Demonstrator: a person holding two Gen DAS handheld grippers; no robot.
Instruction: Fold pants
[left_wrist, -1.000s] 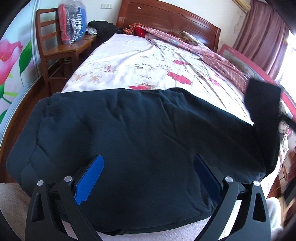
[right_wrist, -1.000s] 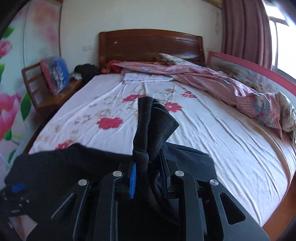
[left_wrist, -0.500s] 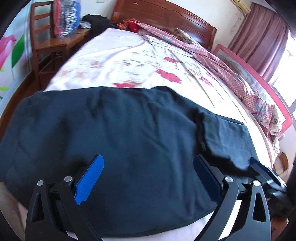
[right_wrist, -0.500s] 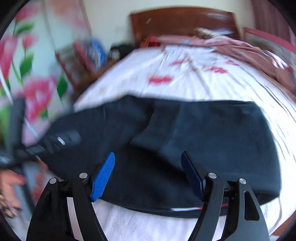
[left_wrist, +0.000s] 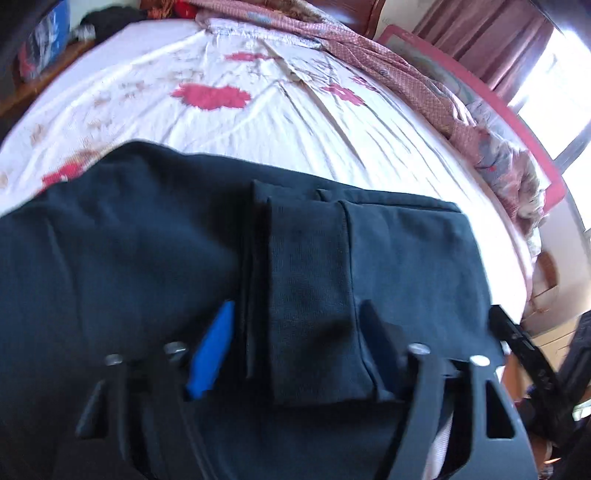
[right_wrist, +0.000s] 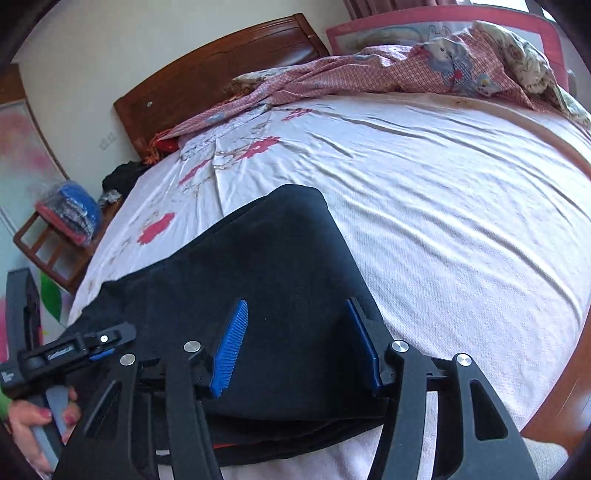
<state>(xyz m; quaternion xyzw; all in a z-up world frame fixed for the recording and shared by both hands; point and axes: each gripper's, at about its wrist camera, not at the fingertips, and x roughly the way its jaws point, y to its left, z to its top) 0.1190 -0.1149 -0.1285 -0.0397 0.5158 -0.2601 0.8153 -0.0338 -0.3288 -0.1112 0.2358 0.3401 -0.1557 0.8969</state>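
The black pants (left_wrist: 129, 258) lie across the near edge of the bed, with a folded-over leg end (left_wrist: 310, 295) on top. My left gripper (left_wrist: 295, 332) is open, its jaws on either side of that folded flap, low over the cloth. In the right wrist view the pants (right_wrist: 258, 258) fill the lower middle. My right gripper (right_wrist: 295, 339) is open just above their right end. The left gripper (right_wrist: 74, 347) and the hand holding it show at the lower left there.
The bed (right_wrist: 443, 184) has a white sheet with red flowers. A pink checked quilt (right_wrist: 406, 70) is bunched along the far side by the wooden headboard (right_wrist: 221, 70). A wooden chair (right_wrist: 55, 243) with a bagged bundle stands to the left of the bed.
My right gripper laid the leg end down on the pants, let go and opened. My left gripper has moved right over the folded flap and its jaws have narrowed.
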